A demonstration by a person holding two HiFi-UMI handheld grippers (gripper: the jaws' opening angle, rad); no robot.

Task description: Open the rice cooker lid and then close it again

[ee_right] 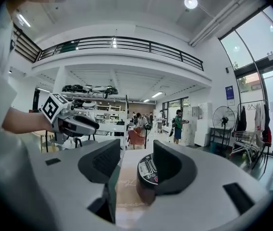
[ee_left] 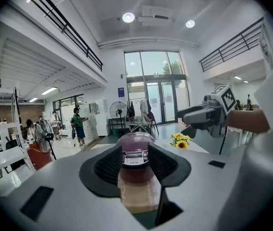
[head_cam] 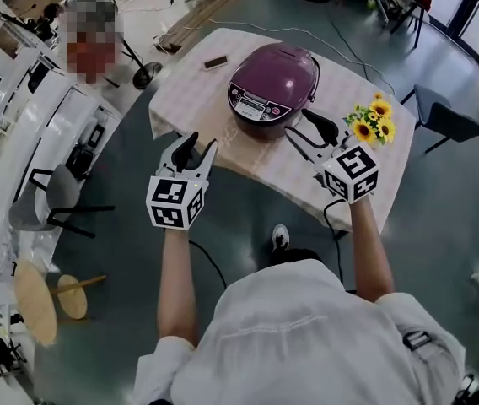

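The table (head_cam: 193,87) is the biggest thing here, and it has a pale cloth on it; the purple rice cooker (head_cam: 271,87) sits near the front edge, with its buttons facing the person, so I think it was put there to be easy to reach. Its lid is down and shut, so the opening has not begun.

The left gripper (head_cam: 201,142) is out in front of the table's edge, to the left of the cooker and well apart from it; its jaws are spread and hold nothing, and the cooker shows far off through the gap. The right gripper (head_cam: 297,123) is over the table's front edge, near the cooker's right side but not touching it, as far as I can tell; its jaws are spread too, with nothing pinched. I think both are held wide and pointing at the cooker to get ready for the lid.

A dark chair (head_cam: 442,121) stands past the table on the right, out of the way; the yellow flowers (head_cam: 373,121) are just beside the right gripper, so that arm could bump them; a small flat dark thing (head_cam: 216,62) lies behind the cooker on the left, far from both grippers.
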